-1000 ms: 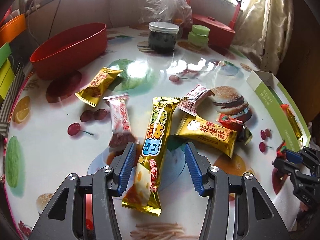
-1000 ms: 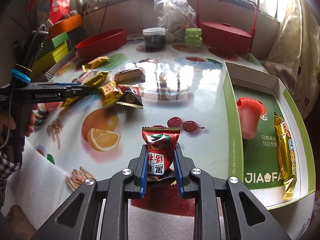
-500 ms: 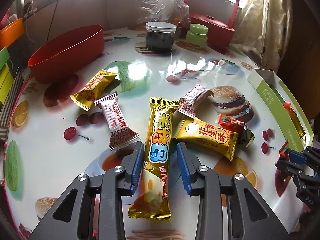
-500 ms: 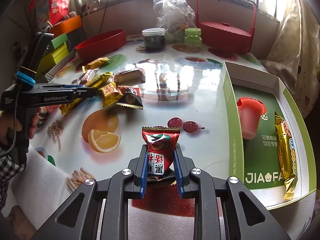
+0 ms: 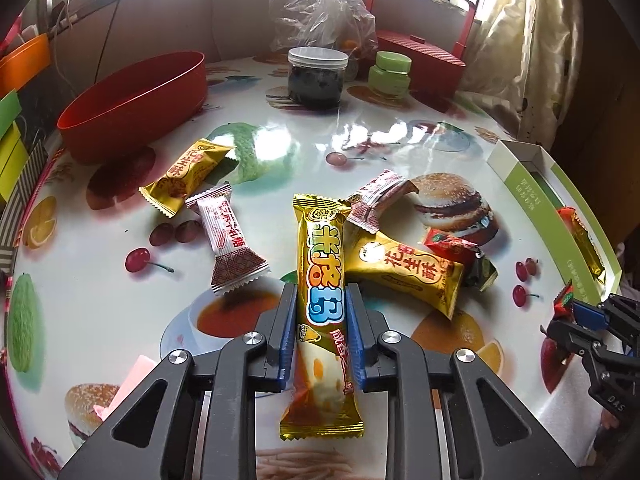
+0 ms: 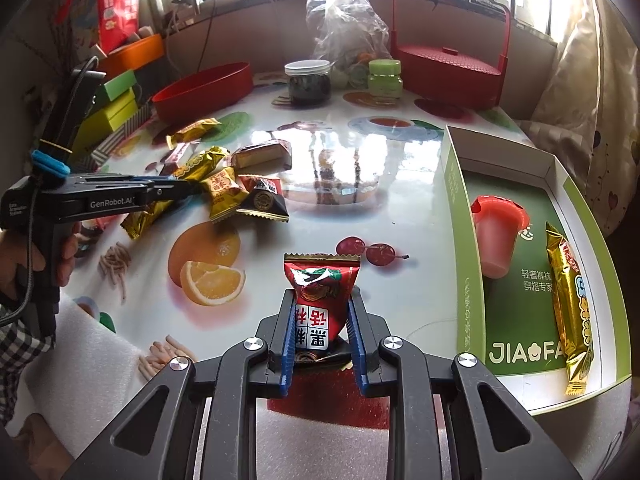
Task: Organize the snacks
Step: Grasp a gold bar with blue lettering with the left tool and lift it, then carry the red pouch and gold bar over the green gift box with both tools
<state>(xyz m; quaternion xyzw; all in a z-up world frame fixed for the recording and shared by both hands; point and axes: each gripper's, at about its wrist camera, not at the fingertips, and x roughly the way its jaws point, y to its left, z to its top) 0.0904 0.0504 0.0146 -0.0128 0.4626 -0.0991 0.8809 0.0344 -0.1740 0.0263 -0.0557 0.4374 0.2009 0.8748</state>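
A long gold snack bar [image 5: 322, 304] with blue and orange lettering is lying lengthwise on the fruit-printed surface [image 5: 100, 312], and the left tongs [image 5: 321, 312] are closing on its middle, pads against its sides. The right tongs [image 6: 322, 320] are gripping a red candy packet [image 6: 320, 300] upright, beside the green box [image 6: 464, 280].

At the table's far edge we see a dark jar [image 5: 317, 77] with a white lid beside a small green jar [image 5: 389, 73], a crumpled clear plastic bag [image 5: 320, 6] rising behind them.

Window daylight, tabletop [image 5: 400, 136] glare, fisheye warp.
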